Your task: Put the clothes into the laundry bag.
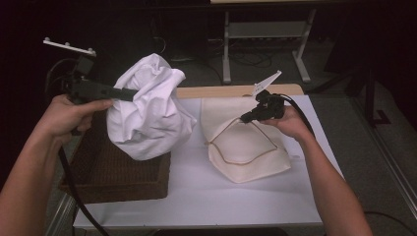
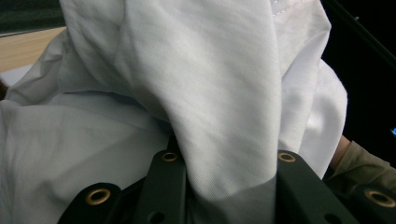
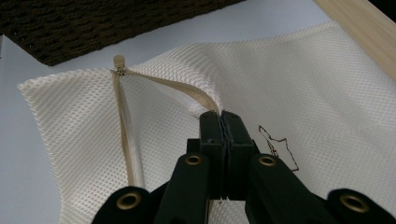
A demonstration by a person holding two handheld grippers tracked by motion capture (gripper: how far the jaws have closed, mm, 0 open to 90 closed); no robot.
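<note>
- the left gripper (image 1: 129, 93) holds a bunched white cloth (image 1: 147, 108) up above the dark woven mat (image 1: 118, 172); in the left gripper view a thick fold of the cloth (image 2: 219, 112) sits clamped between its jaws
- the right gripper (image 1: 244, 118) has its jaws pressed together on the zipper edge of a cream mesh bag (image 1: 246, 142); the bag (image 3: 317, 93) lies on the white table (image 1: 196, 196), just right of the mat
- the zipper pull (image 3: 119, 61) rests at the bag's far corner
</note>
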